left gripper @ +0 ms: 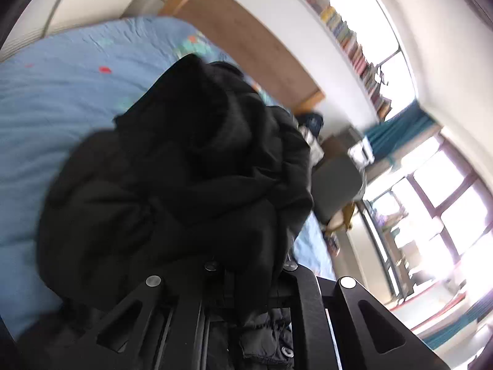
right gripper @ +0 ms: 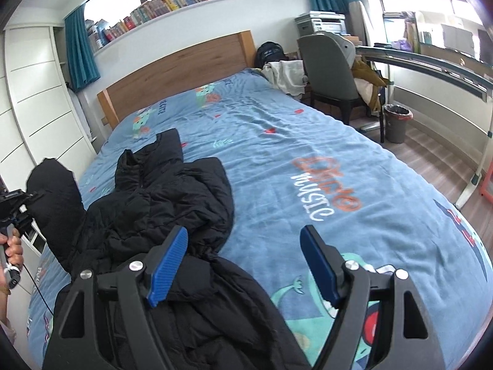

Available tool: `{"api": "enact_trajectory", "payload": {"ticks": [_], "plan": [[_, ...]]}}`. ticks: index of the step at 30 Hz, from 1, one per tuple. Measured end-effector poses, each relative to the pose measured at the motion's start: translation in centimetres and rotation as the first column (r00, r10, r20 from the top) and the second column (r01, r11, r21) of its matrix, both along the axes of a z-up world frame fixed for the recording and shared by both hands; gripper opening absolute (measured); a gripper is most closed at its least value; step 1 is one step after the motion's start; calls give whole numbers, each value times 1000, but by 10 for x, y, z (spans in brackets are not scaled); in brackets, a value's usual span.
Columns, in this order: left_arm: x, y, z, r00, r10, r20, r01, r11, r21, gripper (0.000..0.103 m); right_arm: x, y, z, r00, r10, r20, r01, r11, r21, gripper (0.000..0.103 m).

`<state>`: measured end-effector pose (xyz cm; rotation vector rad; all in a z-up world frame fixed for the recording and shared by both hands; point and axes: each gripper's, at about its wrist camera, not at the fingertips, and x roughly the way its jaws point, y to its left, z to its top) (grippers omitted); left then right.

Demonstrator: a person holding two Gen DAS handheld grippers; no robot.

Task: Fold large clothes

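A large black puffer jacket (right gripper: 160,203) lies crumpled on the left side of the blue bed (right gripper: 308,141). My left gripper (left gripper: 246,271) is shut on the jacket (left gripper: 185,166) and holds part of it lifted above the bed; its fingertips are buried in the fabric. In the right wrist view the left gripper (right gripper: 18,203) shows at the far left with a lifted sleeve (right gripper: 52,197) beside it. My right gripper (right gripper: 243,262) is open and empty, its blue pads (right gripper: 169,262) spread wide just above the jacket's near part.
A wooden headboard (right gripper: 178,67) stands at the far end of the bed. A grey chair (right gripper: 329,67), a bin (right gripper: 397,123) and a desk (right gripper: 431,61) stand to the right. White drawers (right gripper: 37,98) line the left wall. Clothes (right gripper: 286,74) lie at the bed's far right corner.
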<state>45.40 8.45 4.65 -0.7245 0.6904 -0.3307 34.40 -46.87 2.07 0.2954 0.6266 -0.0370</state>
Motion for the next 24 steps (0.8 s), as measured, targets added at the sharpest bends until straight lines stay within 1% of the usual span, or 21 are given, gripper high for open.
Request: {"api": "enact_trajectory", "payload": {"ticks": [1, 3, 4, 7, 10, 12, 13, 15, 16, 18, 19, 20, 21, 22, 24], "plan": [[4, -14, -7, 1000, -12, -16, 13, 1000, 18, 8, -1, -1, -2, 1000, -3, -1, 3, 1000, 2, 75], [7, -36, -18, 999, -28, -39, 30, 997, 71, 9, -3, -8, -9, 1000, -8, -10, 8, 1000, 8, 75], [9, -48, -28, 998, -33, -60, 39, 994, 103, 9, -4, -10, -11, 1000, -10, -13, 10, 1000, 11, 75], [7, -68, -55, 993, -49, -108, 63, 990, 129, 10, -4, -16, -20, 1000, -12, -24, 12, 1000, 24, 75], [3, -81, -83, 984, -67, -167, 94, 983, 161, 16, -3, -17, -26, 999, -9, -31, 10, 999, 31, 75], [-3, -89, -92, 980, -82, -183, 113, 979, 170, 18, 0, -16, -29, 999, 2, -38, -1, 999, 36, 75], [0, -93, -91, 980, -82, -184, 115, 977, 179, 19, 0, -14, -30, 999, 8, -38, -6, 999, 37, 75], [5, -99, -88, 978, -93, -187, 127, 975, 181, 33, 1, -9, -31, 999, 24, -39, -22, 999, 32, 75], [4, -102, -86, 978, -102, -185, 135, 975, 175, 36, 2, -4, -32, 999, 33, -42, -32, 999, 25, 75], [2, -104, -81, 976, -122, -182, 154, 973, 174, 45, 3, 2, -32, 998, 47, -46, -47, 999, 21, 75], [0, -106, -76, 974, -141, -179, 172, 971, 168, 48, 4, 7, -33, 997, 63, -50, -62, 998, 21, 75], [-6, -106, -76, 972, -159, -174, 186, 970, 157, 52, 5, 11, -32, 996, 73, -54, -72, 997, 18, 75], [-12, -111, -80, 971, -171, -169, 197, 969, 148, 54, 6, 17, -32, 994, 89, -60, -89, 996, 8, 75], [-17, -110, -74, 968, -193, -158, 215, 968, 132, 54, 7, 22, -32, 993, 99, -63, -99, 995, 2, 75], [-29, -102, -67, 967, -217, -136, 235, 963, 134, 55, 11, 38, -30, 988, 138, -70, -140, 990, -18, 75]]}}
